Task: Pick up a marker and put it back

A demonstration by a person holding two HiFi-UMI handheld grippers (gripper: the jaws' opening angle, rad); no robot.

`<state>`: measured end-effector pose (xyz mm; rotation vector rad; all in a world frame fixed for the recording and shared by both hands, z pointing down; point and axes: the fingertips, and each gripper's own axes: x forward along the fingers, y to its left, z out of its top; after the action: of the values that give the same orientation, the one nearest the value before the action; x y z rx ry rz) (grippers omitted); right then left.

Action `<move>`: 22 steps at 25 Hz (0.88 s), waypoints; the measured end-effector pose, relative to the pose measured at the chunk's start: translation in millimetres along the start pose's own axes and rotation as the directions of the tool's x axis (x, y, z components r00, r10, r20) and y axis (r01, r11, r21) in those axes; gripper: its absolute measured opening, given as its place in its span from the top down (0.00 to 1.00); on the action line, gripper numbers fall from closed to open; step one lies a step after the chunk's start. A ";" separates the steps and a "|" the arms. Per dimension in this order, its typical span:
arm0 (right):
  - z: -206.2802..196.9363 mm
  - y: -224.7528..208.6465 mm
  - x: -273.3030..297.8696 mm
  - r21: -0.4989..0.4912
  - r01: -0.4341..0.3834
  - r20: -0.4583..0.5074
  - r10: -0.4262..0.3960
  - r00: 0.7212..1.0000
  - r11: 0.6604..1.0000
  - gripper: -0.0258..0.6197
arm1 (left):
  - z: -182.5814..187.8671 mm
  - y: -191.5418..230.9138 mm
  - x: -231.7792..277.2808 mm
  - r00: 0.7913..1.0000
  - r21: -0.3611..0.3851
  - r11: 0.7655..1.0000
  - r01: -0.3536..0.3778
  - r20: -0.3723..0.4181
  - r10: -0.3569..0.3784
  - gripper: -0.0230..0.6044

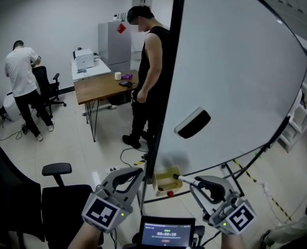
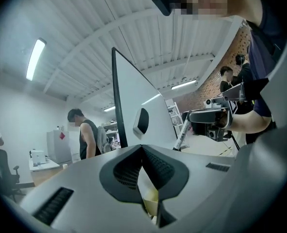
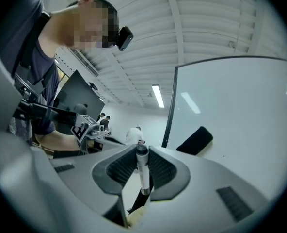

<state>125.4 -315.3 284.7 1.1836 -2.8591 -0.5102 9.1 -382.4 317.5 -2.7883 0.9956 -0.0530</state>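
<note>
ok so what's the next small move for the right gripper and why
Probably ease the right gripper left and down so the white marker drops into the yellow holder below the whiteboard, then open. The jaws are clamped on the marker, whose end sits just beside that holder.

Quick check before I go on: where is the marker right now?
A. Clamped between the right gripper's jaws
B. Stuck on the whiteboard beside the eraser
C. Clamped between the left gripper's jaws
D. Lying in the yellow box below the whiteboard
A: the right gripper view shows the marker clamped between the jaws of the right gripper, while the left gripper has its jaws together on nothing.
</note>
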 end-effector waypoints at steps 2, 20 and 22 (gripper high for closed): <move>8.2 7.9 -25.2 0.004 -0.001 0.021 0.001 1.000 1.000 0.81 | 7.8 -25.9 -7.6 1.000 0.011 1.000 -0.005 0.001 0.005 0.96; 50.5 97.3 -194.9 0.081 -0.076 0.065 0.071 0.995 0.994 0.81 | 44.1 -202.2 -101.0 0.996 0.025 0.997 -0.073 -0.059 0.074 0.96; 51.0 104.1 -197.3 0.089 -0.082 0.064 0.077 0.995 0.993 0.81 | 46.4 -204.1 -110.0 0.994 0.022 0.996 -0.086 -0.058 0.087 0.96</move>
<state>188.5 -95.4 290.7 1.0786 -2.9968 -0.4247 55.8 -150.7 311.8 -2.7373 1.1223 -0.1339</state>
